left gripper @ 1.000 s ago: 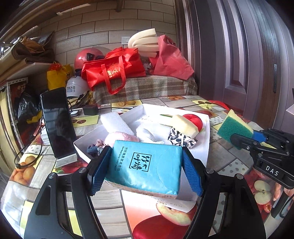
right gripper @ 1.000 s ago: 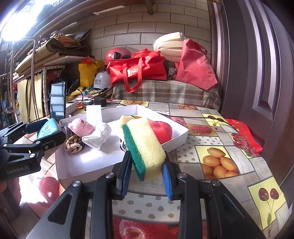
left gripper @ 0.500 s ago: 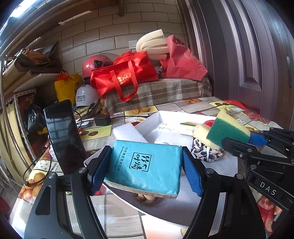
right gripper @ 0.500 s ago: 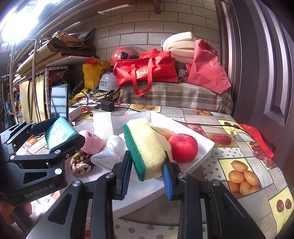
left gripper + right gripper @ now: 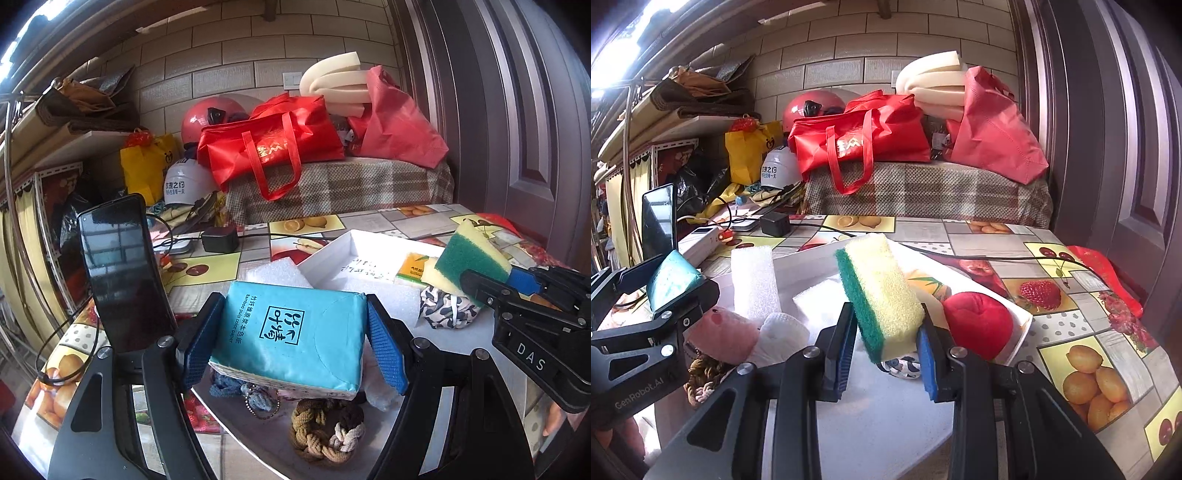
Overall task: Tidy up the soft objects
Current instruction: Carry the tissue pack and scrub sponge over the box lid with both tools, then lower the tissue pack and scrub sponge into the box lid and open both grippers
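Observation:
My left gripper (image 5: 295,343) is shut on a blue tissue pack (image 5: 291,332), held over the near left part of the white box (image 5: 328,254). My right gripper (image 5: 884,349) is shut on a yellow-and-green sponge (image 5: 881,295), held over the box (image 5: 812,258) beside the left one. Inside the box lie a white foam block (image 5: 753,284), a pink plush (image 5: 724,334), a white cloth (image 5: 783,332), a red plush apple (image 5: 979,325), a braided rope knot (image 5: 325,428) and a black-and-white fabric ball (image 5: 447,310). From the left wrist view the sponge (image 5: 472,254) shows at the right.
A phone on a stand (image 5: 122,273) is upright just left of the box. A black adapter (image 5: 219,238) with cables lies behind it. Red bags (image 5: 269,144), helmets and foam rolls crowd a bench at the back. A door is on the right.
Both grippers have moved forward over the box with their loads; the box and its contents now lie closer and beneath them. Neither grip has altered.

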A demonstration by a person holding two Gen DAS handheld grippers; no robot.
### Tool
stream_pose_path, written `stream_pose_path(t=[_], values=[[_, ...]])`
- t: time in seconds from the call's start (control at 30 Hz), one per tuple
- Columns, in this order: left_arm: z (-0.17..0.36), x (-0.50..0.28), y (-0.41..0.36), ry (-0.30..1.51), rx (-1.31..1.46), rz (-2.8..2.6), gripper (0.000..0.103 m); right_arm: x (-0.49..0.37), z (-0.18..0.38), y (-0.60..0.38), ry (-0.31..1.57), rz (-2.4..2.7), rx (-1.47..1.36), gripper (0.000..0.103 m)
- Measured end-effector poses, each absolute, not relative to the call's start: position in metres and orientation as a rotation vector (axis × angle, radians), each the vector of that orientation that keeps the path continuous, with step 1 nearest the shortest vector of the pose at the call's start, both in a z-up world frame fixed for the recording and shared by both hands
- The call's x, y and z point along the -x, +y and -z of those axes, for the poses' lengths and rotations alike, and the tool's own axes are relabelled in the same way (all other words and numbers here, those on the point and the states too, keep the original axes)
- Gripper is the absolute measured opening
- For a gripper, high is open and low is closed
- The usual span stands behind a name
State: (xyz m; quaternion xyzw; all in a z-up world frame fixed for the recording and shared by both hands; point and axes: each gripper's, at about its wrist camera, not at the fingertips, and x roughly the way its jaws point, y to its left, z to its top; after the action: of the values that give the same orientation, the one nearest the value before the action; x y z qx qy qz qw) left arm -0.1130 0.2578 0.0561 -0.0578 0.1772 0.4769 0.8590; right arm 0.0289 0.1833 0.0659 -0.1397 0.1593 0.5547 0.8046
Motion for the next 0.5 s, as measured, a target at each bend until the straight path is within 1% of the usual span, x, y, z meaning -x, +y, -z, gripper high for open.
stream_pose_path(t=[0.27, 0.5], values=[[-0.056, 0.1, 0.272, 0.393, 0.135, -0.965, 0.076, -0.027, -0.065, 0.196, 0.342, -1.222, 0.339, 0.032], [-0.056, 0.093, 0.269, 0.409, 0.102, -0.961, 0.077, -0.025, -0.063, 0.202, 0.345, -1.238, 0.371, 0.033]])
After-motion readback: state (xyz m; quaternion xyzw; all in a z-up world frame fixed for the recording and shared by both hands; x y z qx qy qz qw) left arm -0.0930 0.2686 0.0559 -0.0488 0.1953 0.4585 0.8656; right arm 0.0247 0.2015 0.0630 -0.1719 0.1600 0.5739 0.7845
